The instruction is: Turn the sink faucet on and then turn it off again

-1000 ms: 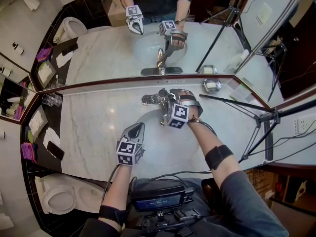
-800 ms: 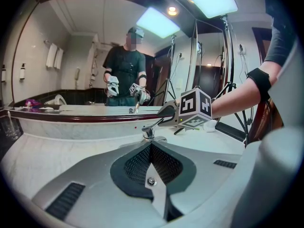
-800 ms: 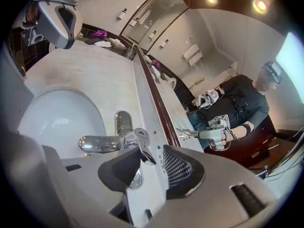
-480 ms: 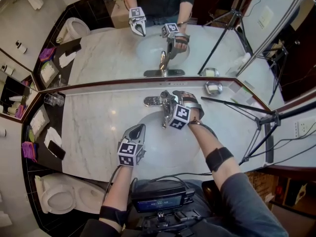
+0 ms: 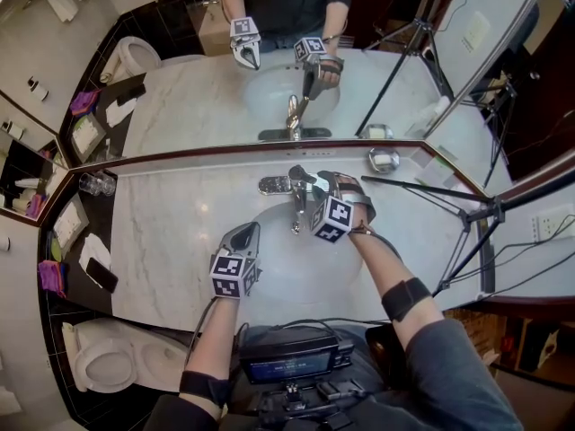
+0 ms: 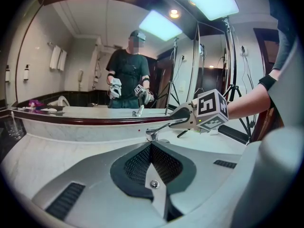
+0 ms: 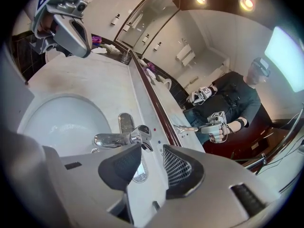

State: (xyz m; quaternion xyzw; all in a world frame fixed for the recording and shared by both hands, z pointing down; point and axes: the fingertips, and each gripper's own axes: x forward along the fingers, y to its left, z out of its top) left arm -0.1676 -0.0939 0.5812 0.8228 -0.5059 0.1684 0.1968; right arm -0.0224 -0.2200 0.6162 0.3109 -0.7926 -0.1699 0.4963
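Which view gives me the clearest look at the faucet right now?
The right gripper view: the faucet sits close and unobstructed just beyond the open jaws. In the head view the right gripper covers part of it. The left gripper view shows it small, past the shut jaws.

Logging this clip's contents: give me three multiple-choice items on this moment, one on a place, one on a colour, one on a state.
1. Which hand-held gripper is nearest the faucet? A left; B right; C both equally.
2. The faucet's colour? A black; B gold; C shiny silver.
3. The left hand-held gripper has its jaws: A shut; B wide apart; C clamped on a glass.

B: the right hand-held gripper hovers beside it.
C: it gleams like chrome.
A: the jaws meet, nothing between them.
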